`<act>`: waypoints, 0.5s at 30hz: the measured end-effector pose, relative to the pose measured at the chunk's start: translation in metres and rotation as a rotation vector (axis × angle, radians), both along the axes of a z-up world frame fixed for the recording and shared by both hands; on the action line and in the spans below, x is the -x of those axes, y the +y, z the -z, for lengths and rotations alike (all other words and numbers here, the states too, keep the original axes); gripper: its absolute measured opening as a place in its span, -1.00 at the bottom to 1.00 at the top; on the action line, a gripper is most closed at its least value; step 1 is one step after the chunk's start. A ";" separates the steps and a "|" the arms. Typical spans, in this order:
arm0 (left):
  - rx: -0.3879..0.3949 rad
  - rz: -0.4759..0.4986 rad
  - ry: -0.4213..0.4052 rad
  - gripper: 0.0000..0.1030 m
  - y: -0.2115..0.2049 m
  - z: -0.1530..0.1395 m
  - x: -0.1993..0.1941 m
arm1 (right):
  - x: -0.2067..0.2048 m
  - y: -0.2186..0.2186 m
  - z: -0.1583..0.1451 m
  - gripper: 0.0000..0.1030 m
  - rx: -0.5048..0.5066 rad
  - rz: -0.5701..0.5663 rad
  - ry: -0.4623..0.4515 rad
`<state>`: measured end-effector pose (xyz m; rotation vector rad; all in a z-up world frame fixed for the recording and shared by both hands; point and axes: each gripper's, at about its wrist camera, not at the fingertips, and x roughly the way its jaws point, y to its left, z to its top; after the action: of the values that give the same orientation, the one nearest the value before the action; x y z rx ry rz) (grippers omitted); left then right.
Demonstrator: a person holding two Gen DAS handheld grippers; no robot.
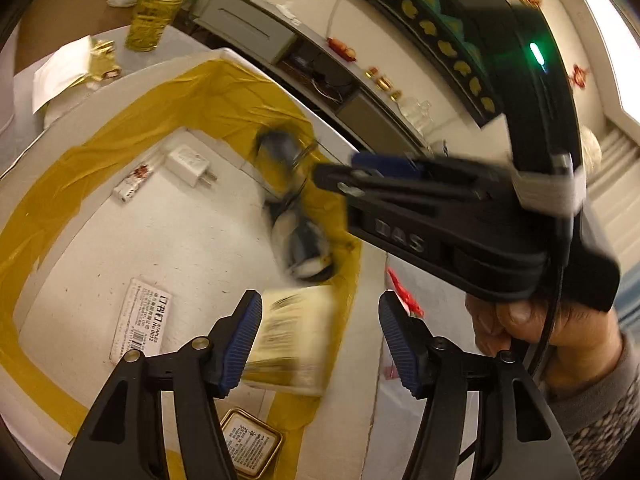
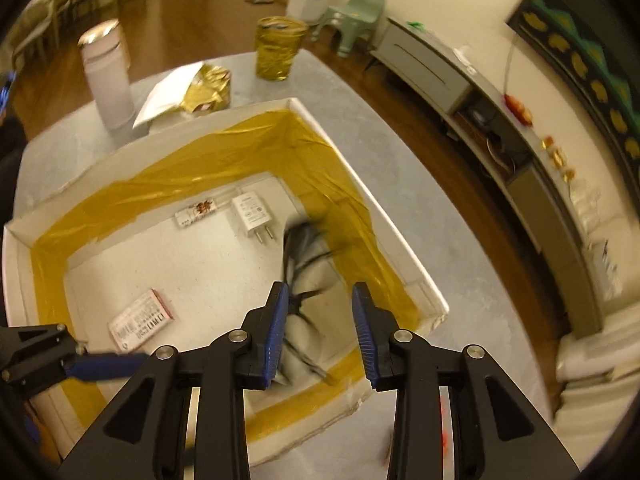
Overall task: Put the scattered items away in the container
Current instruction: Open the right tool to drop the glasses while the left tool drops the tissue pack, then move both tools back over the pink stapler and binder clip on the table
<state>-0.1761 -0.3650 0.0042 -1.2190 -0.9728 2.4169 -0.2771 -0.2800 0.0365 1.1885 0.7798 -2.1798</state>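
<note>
- Progress looks well along: your white box [image 2: 372, 200] with yellow tape on its inner walls already holds a white charger [image 2: 253, 214], a small patterned packet [image 2: 196, 213], a staples box [image 2: 140, 320] and a gold-rimmed tin [image 1: 250, 446].
- Blurred dark-and-pale object [image 2: 308, 280] lies inside, against the right wall; what it is, you cannot tell from either view.
- Your left gripper [image 1: 320, 340] stands wide open, with a blurred cream packet [image 1: 294, 340] beside its left pad, seemingly loose over the box.
- Your right gripper [image 2: 320, 332] is open too, holding nothing, above the box.
- Left to collect, probably: a red item [image 1: 402, 292] on the grey table [image 2: 460, 264] outside the box.
</note>
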 end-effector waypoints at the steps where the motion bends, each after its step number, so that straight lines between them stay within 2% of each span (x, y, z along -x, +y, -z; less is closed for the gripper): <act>1: -0.014 -0.025 0.003 0.20 -0.007 -0.001 -0.001 | 0.000 0.006 -0.003 -0.31 0.029 0.021 -0.003; 5: -0.047 -0.127 0.030 0.20 -0.036 -0.009 -0.008 | -0.010 0.032 -0.020 -0.31 0.161 0.114 0.000; 9: -0.072 -0.212 0.053 0.20 -0.063 -0.016 -0.013 | -0.044 0.059 -0.036 -0.31 0.331 0.153 -0.003; 12: -0.077 -0.245 0.062 0.20 -0.072 -0.015 -0.014 | -0.069 0.072 -0.042 -0.31 0.437 0.153 -0.008; 15: -0.069 -0.231 0.066 0.20 -0.067 -0.015 -0.012 | -0.091 0.083 -0.043 -0.31 0.522 0.151 -0.017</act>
<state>-0.1644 -0.4320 0.0194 -1.0475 -1.2254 2.5535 -0.1862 -0.1971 0.0792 1.0126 0.0923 -2.2910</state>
